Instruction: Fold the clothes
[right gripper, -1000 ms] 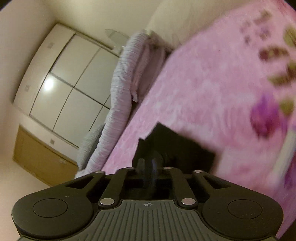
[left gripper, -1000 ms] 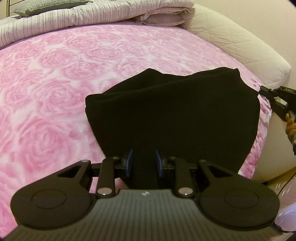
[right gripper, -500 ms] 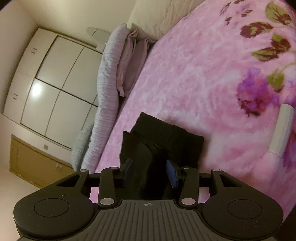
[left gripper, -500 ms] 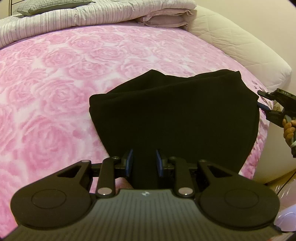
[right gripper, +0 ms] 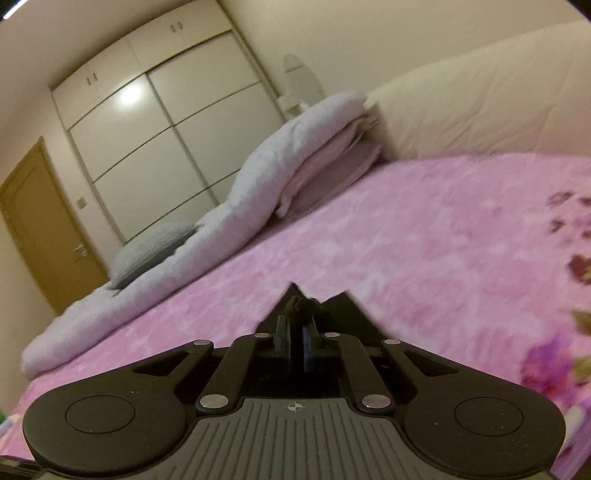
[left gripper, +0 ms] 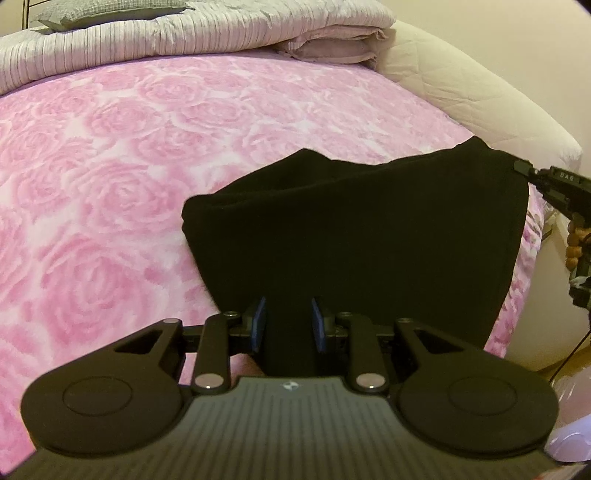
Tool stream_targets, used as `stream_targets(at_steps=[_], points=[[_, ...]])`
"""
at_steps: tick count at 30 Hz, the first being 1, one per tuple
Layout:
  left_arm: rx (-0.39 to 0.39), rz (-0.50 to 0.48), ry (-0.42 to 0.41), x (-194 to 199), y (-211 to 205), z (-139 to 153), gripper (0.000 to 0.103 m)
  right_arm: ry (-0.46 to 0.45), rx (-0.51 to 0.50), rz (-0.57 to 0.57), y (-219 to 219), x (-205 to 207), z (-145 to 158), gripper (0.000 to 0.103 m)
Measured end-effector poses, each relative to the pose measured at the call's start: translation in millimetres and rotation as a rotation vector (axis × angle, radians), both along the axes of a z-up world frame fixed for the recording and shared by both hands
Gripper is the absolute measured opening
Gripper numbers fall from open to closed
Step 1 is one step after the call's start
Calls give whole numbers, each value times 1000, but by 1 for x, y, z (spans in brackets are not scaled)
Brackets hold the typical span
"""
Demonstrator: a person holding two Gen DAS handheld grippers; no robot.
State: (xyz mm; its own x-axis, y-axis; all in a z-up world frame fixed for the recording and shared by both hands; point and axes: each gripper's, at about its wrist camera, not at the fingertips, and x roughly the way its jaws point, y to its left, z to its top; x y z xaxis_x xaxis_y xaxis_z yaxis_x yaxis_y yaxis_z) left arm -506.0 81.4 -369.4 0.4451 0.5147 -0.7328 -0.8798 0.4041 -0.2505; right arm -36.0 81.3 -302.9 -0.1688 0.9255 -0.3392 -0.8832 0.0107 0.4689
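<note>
While the left gripper (left gripper: 288,325) clamps the near edge of the black garment (left gripper: 354,229) on the pink bed (left gripper: 110,166), the right gripper (right gripper: 295,332) has just closed, pinching its far right corner.

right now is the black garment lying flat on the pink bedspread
No, the black garment is lifted off the pink bedspread, pinched by the left claw and right claw.

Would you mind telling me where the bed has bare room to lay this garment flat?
Free: the pink bedspread between the black garment and the rolled duvet. Crowded: the far end, with duvet, folded sheets and grey pillow.
</note>
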Motion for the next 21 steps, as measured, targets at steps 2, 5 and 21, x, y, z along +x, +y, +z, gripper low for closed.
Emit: stream_targets(at_steps=[2, 5, 21], points=[[0, -2, 1, 0, 1, 0, 21, 3, -28, -57, 0, 10, -12, 5], [-2, -2, 5, 1, 1, -1, 21, 30, -85, -81, 4, 22, -34, 6], [37, -142, -34, 26, -42, 8, 21, -43, -44, -21, -13, 2, -15, 10]])
